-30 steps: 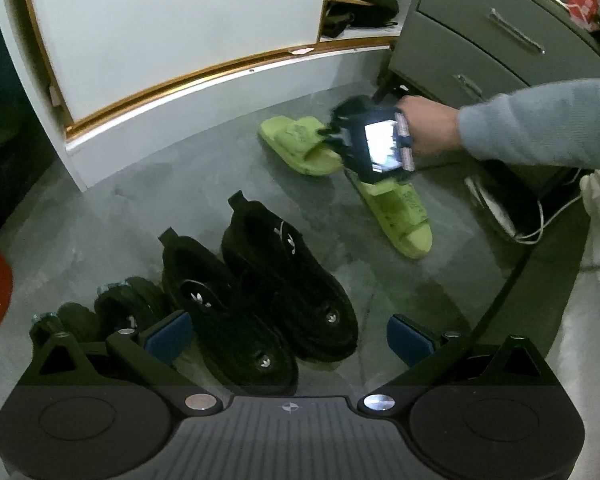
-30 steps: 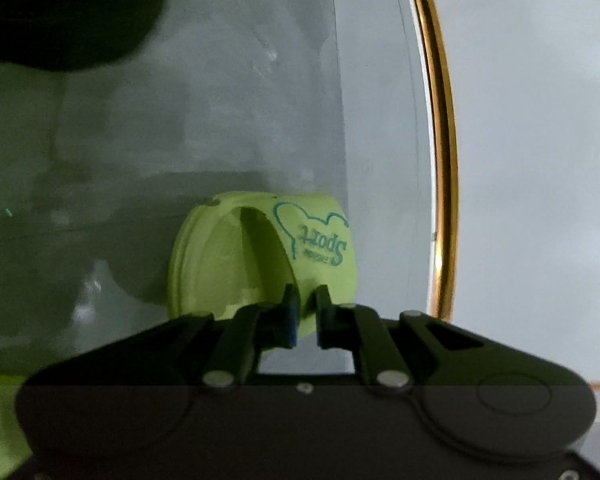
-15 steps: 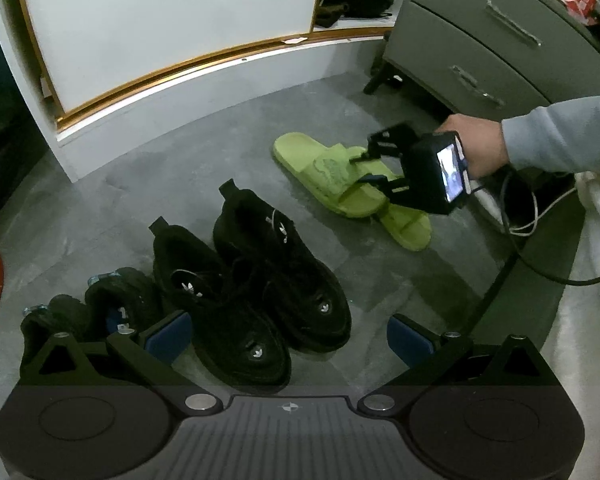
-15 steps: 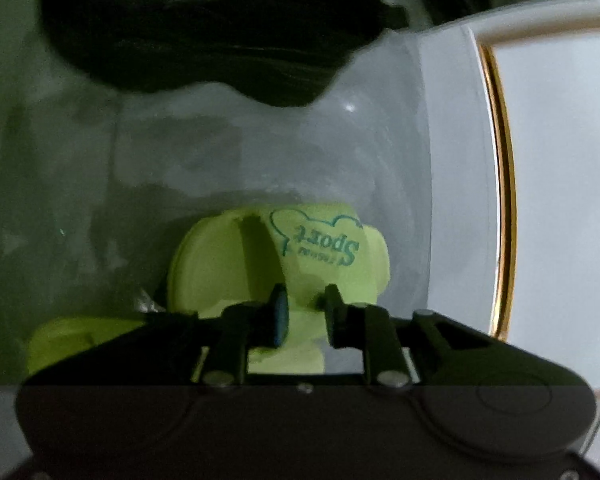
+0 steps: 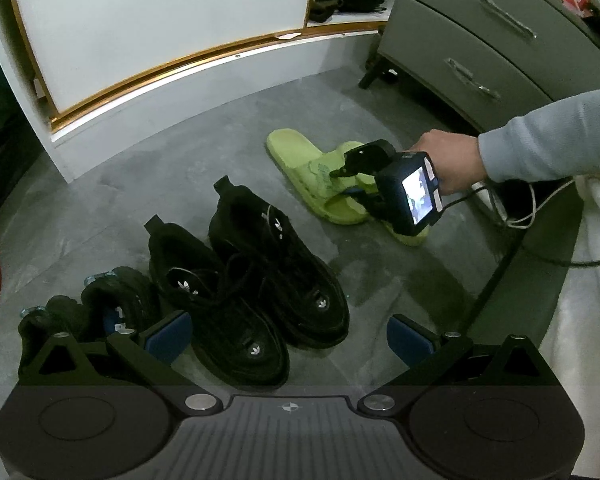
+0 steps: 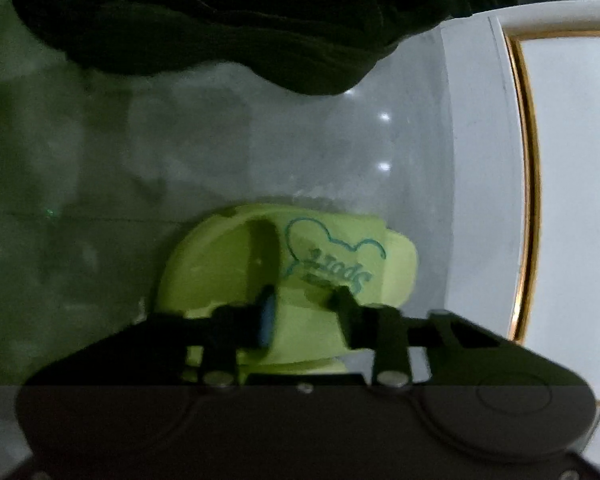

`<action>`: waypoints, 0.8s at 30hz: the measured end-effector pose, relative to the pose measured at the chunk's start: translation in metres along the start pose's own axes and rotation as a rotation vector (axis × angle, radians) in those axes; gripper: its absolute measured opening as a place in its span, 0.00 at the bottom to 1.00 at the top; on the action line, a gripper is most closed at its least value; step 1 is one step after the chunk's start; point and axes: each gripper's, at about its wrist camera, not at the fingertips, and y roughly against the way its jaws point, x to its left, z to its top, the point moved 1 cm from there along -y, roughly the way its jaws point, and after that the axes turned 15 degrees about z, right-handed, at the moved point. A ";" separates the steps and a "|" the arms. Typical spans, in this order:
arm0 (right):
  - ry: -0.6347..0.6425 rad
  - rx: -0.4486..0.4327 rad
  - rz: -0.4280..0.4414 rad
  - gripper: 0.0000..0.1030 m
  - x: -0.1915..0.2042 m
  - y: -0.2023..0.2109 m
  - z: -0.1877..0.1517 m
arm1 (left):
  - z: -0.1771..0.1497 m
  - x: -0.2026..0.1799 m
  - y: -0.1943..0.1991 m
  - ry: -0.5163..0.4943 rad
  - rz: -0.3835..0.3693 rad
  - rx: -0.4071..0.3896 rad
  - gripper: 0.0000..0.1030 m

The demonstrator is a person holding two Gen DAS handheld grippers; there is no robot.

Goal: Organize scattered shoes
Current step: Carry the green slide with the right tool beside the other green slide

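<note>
Far left of left wrist view: small dark pair of shoes (image 5: 88,312) on the floor (image 5: 148,184), partly hidden behind the left gripper (image 5: 288,334). Left gripper hovering above the floor, jaws wide apart, nothing between them. Next along: two black sneakers (image 5: 244,280) side by side, toes toward the camera, looking already lined up.

Further right: two green slippers, one slipper (image 5: 312,176) angled across the floor, second slipper (image 5: 408,236) mostly hidden under the right gripper (image 5: 342,182). Held by a hand (image 5: 450,164) in a grey sleeve (image 5: 548,136). Grey drawer unit (image 5: 500,36) behind; white cabinet (image 5: 160,28) with gold trim at the back.

Right wrist view: jaws straddling the printed strap (image 6: 332,256) of the slipper (image 6: 228,264), closing on it, strap between the fingers. Firm pinch not yet certain; blue pad (image 6: 266,316) at strap edge.

Step in hand, by judgement: grabbing the stray green slipper by its strap. Next move likely needs a finished squeeze, a lift clear of the floor, then carrying over beside the black sneakers or its mate, toe direction matched. Soft strap, so slip or twist possible during lift.
</note>
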 end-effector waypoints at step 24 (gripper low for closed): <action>-0.209 -0.353 0.372 0.48 -0.120 0.095 0.017 | -0.002 -0.003 -0.003 -0.014 -0.005 0.011 1.00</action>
